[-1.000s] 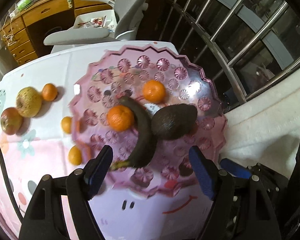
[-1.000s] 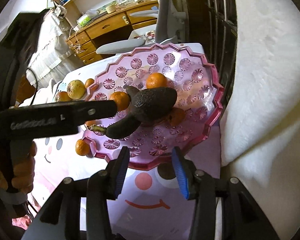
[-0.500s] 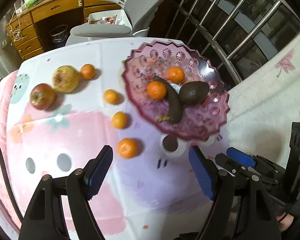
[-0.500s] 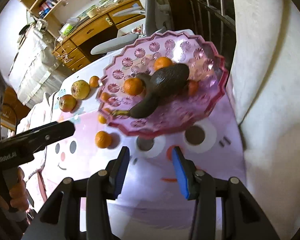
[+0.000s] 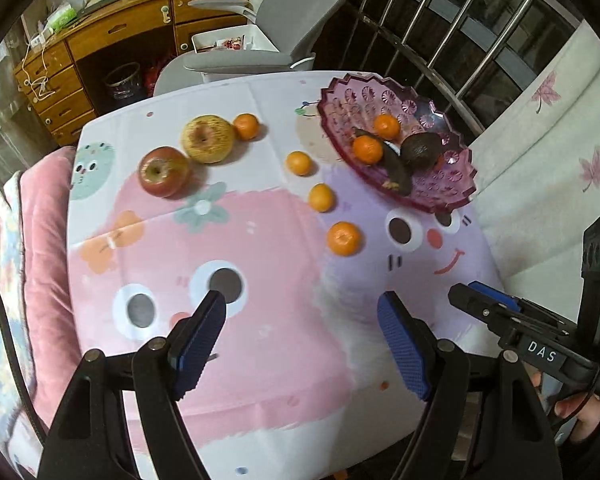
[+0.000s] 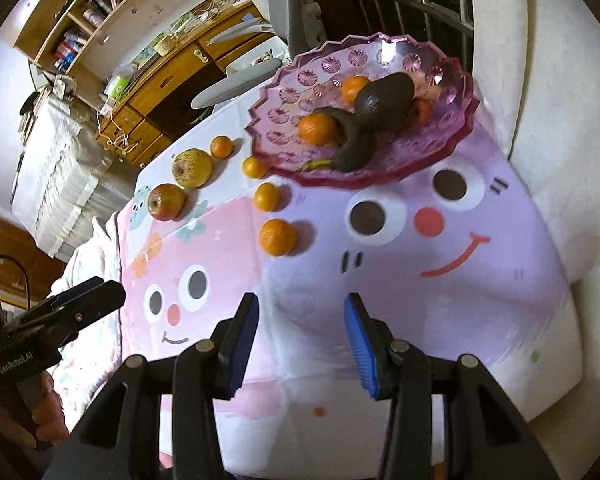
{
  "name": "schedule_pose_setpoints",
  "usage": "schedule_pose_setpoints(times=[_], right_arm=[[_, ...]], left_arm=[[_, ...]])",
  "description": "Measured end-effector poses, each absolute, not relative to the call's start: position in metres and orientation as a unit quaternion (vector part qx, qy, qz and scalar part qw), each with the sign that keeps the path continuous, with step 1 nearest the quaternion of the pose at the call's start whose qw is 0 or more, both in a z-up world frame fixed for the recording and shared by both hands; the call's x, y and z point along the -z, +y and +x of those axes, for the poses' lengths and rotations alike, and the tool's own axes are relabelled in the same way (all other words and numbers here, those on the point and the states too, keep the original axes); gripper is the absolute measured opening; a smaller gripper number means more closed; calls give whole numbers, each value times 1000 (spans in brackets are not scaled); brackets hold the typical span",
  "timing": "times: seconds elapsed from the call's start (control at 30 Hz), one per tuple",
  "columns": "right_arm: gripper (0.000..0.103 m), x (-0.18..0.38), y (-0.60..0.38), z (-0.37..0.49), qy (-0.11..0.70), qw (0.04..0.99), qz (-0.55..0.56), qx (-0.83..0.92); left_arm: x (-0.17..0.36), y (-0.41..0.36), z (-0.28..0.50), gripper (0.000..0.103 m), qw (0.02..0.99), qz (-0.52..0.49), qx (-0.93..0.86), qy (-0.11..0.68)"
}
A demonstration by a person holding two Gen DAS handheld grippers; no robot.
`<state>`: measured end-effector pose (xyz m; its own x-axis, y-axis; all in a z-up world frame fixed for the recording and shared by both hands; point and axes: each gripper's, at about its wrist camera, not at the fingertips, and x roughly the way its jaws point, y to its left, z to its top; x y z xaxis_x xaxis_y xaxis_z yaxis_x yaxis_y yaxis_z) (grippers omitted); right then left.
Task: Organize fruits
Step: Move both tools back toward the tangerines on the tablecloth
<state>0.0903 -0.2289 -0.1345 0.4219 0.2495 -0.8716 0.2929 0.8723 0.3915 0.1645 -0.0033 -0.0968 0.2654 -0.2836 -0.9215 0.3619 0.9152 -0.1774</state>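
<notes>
Seven tangerines [image 5: 343, 238], two apples [image 5: 164, 171], one avocado [image 5: 421, 150], one banana [image 5: 396, 168], one bowl [image 5: 440, 196]

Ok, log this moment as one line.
left tongs: open, empty | right tongs: open, empty | purple bowl: avocado, dark banana, oranges | tablecloth: two apples, four oranges loose

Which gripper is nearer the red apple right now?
Left. The left gripper hangs open on the red apple side; the right gripper sits open across the cloth, below the plate.
</notes>
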Motion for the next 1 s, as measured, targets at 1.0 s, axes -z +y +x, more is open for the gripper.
schedule_pose_setpoints(times=[1.0], right_arm=[[45,177,-176,140,509,854,102,-46]], left_arm=[[162,-50,267,77,737,77,242,627]])
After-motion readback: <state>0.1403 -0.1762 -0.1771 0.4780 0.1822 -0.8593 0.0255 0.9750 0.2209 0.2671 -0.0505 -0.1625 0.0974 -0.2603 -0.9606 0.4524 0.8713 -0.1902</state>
